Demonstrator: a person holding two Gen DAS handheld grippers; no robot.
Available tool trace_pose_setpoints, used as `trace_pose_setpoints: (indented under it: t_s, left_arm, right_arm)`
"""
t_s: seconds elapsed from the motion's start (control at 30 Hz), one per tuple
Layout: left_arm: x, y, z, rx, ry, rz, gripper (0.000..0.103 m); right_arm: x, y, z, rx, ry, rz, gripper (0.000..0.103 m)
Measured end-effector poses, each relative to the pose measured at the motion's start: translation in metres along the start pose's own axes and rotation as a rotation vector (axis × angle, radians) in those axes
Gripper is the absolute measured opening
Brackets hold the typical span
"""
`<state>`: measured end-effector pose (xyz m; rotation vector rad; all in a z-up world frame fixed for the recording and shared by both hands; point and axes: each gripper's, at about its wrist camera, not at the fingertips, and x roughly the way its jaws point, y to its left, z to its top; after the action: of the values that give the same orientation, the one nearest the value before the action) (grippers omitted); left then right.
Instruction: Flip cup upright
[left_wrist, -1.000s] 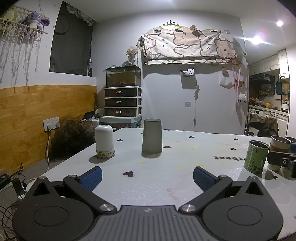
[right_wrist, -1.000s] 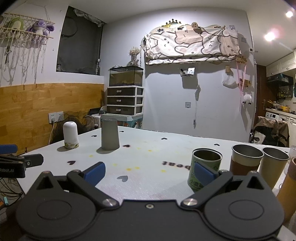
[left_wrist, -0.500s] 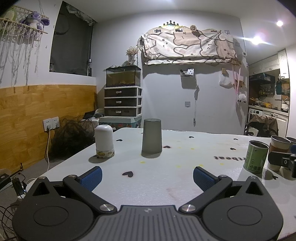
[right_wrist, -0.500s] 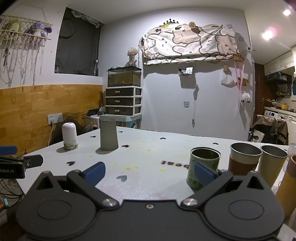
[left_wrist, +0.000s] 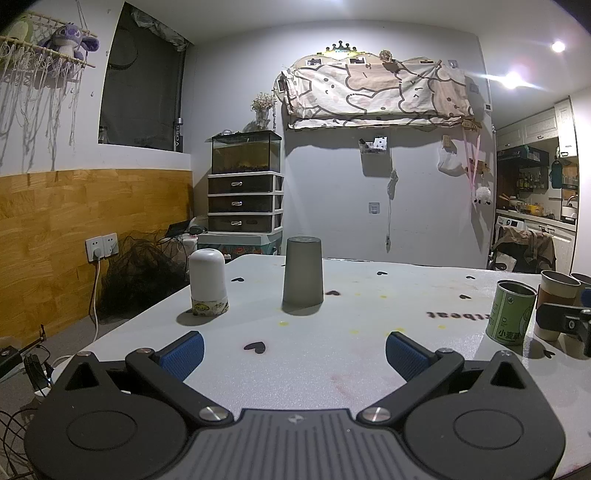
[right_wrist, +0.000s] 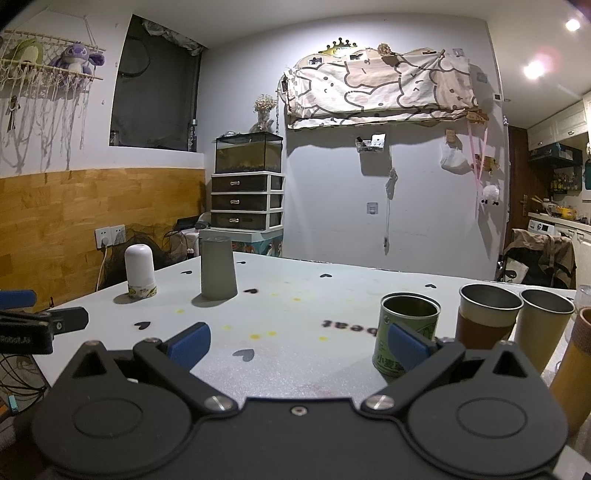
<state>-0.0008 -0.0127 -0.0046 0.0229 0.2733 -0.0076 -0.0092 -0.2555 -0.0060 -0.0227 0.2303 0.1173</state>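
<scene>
A grey cup (left_wrist: 302, 271) stands upside down on the white table (left_wrist: 332, 350), straight ahead of my left gripper (left_wrist: 293, 352), which is open and empty some way short of it. A white cup (left_wrist: 207, 282) with a patterned band also stands upside down to its left. In the right wrist view the grey cup (right_wrist: 218, 267) and the white cup (right_wrist: 139, 271) are far to the left. My right gripper (right_wrist: 297, 345) is open and empty, with its right finger in front of a green can (right_wrist: 408, 341).
The green can (left_wrist: 511, 312) stands open-topped at the table's right. Beside it stand two upright metal cups (right_wrist: 487, 319) (right_wrist: 543, 325) and a yellow-brown container (right_wrist: 574, 373). The table's left edge drops to the floor with cables (left_wrist: 22, 369).
The right gripper has drifted slightly; the cups have not moved. The left gripper is still.
</scene>
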Motion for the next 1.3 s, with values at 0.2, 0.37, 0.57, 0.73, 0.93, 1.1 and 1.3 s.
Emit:
trace_pose_setpoints:
  t_s: [0.2,0.37,0.57,0.73,0.93,1.1,1.3]
  left_arm:
    - [0.000,0.000,0.001,0.002,-0.004,0.002,0.103]
    - [-0.002,-0.001,0.002,0.007,-0.008,0.004,0.103]
    - [-0.002,0.003,0.005,0.002,-0.014,-0.025,0.103]
    - [0.004,0.006,0.019,0.008,-0.054,-0.058,0.103]
    - [0.032,-0.003,0.042,0.064,-0.108,-0.081,0.103]
    - [0.087,0.000,0.064,-0.006,-0.107,-0.049,0.103]
    - [0.171,-0.006,0.088,0.036,-0.067,0.021,0.103]
  right_arm:
    - [0.000,0.000,0.000,0.000,0.000,-0.001,0.103]
    - [-0.001,0.000,0.000,0.002,0.001,-0.004,0.103]
    - [-0.001,0.000,0.000,0.003,0.001,-0.003,0.103]
    - [-0.010,0.001,0.001,0.011,-0.007,0.000,0.103]
    - [-0.024,0.004,-0.001,0.017,-0.026,0.010,0.103]
    - [-0.031,0.003,-0.005,0.034,-0.027,0.028,0.103]
    - [-0.036,0.000,-0.015,0.072,-0.002,0.049,0.103]
